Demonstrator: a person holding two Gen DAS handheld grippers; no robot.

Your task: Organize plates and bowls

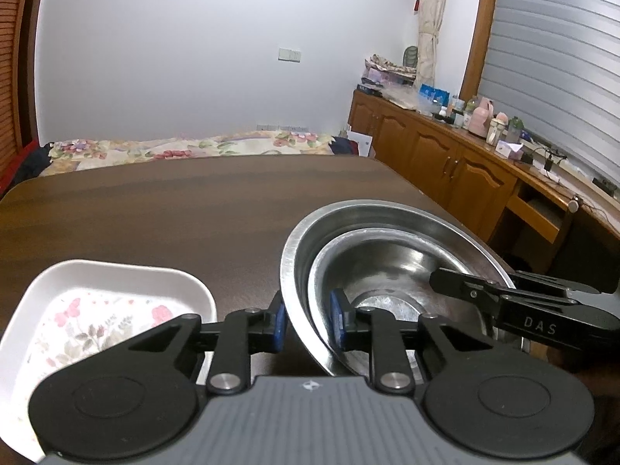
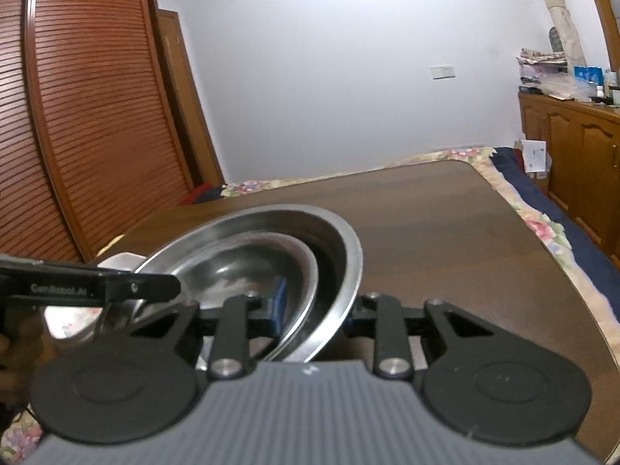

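A large steel bowl [image 1: 372, 213] holds a smaller steel bowl [image 1: 387, 267] nested inside it, above the dark wooden table [image 1: 155, 213]. My left gripper [image 1: 308, 319] is shut on the near-left rims of both bowls, one pad outside and one inside. My right gripper [image 2: 316, 310] is shut on the opposite rims of the nested bowls [image 2: 271, 248]; it also shows in the left wrist view [image 1: 503, 298]. A white square plate with a flower pattern [image 1: 100, 310] lies on the table left of the bowls.
The table's right edge [image 2: 542, 255] borders a bed with a flowered cover [image 1: 174, 147]. Wooden cabinets [image 1: 445, 162] with bottles stand along the right wall. A slatted wardrobe [image 2: 77, 135] stands at the left.
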